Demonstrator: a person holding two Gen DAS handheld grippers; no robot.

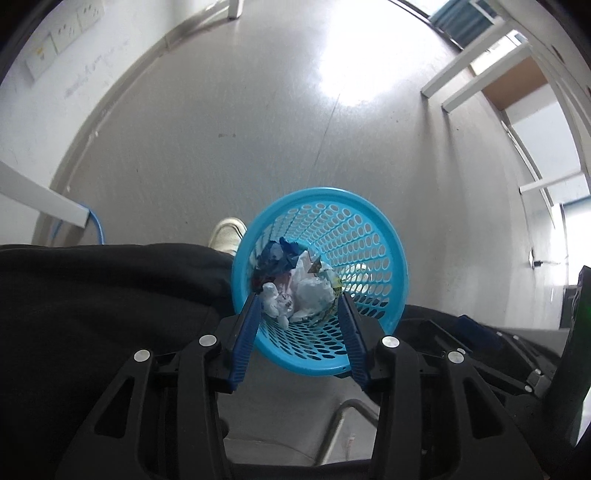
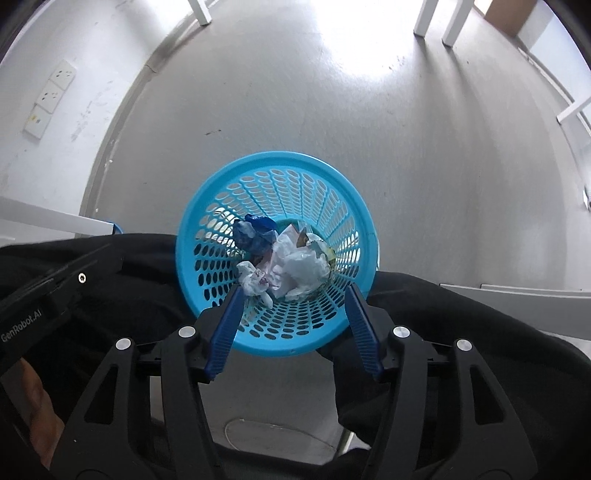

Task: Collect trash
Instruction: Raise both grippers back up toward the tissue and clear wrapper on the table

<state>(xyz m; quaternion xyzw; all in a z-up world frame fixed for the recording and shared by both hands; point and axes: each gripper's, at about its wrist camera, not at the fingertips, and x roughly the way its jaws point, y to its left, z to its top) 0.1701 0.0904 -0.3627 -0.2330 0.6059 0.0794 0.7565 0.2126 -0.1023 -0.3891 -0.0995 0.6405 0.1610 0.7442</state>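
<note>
Basket: we see a blue perforated wastebasket (image 1: 362,236) upright on the grey floor (image 1: 258,129), at 6 o'clock in both wrist views, just beside the person's dark trousers (image 1: 110,295).
Trash: crumpled white paper and plastic (image 2: 295,266) lies at the basket's bottom, with a dark blue wrapper (image 2: 255,230) at its 10 o'clock and a yellowish printed scrap (image 2: 327,251) at its 3 o'clock.
Left gripper (image 1: 299,310): we find its jaws parted to a middling width, nothing between them, hanging above the basket's mouth.
Right gripper (image 2: 295,299): its jaws stand somewhat wider, likewise empty, pointing down into the basket.
Shoe: a pale shoe (image 1: 229,232) touches the basket rim at 9 o'clock in the left view.
Surroundings: wall sockets (image 2: 48,99) at 10 o'clock, white furniture legs (image 2: 439,22) at 1 o'clock.
</note>
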